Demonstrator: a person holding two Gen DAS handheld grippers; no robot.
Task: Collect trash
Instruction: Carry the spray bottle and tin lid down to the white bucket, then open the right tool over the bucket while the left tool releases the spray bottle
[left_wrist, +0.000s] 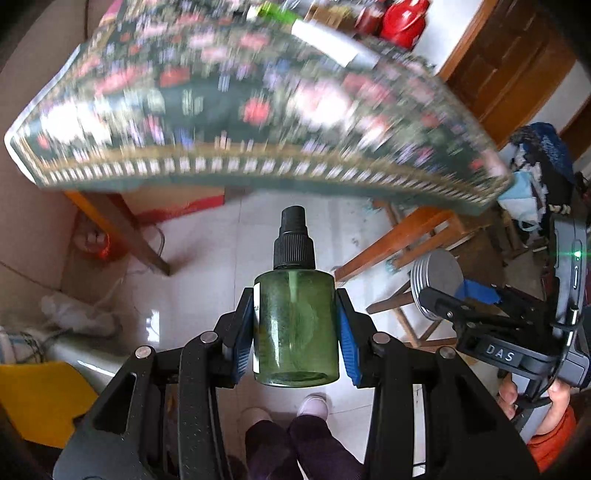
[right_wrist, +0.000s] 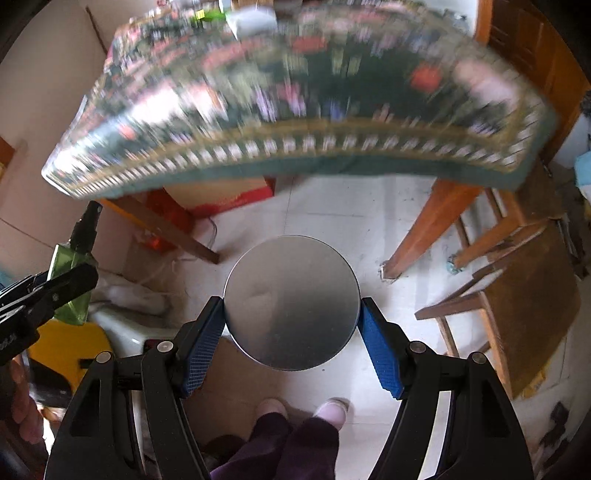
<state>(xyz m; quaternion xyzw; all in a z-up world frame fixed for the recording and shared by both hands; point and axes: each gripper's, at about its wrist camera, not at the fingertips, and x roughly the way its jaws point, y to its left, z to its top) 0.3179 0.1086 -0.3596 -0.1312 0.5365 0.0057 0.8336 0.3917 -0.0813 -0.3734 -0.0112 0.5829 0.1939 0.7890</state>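
Both wrist cameras look steeply down past their own fingers at the floor (left_wrist: 207, 240), close above it, sharing the table (left_wrist: 258, 110) edge and the person's feet (right_wrist: 332, 410).

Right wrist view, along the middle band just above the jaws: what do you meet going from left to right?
Green spray bottle held in the left gripper → table leg → round metal tin held between the right gripper jaws → second table leg → wooden stool.

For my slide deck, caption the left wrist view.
Left gripper holds green spray bottle above the tiled floor.
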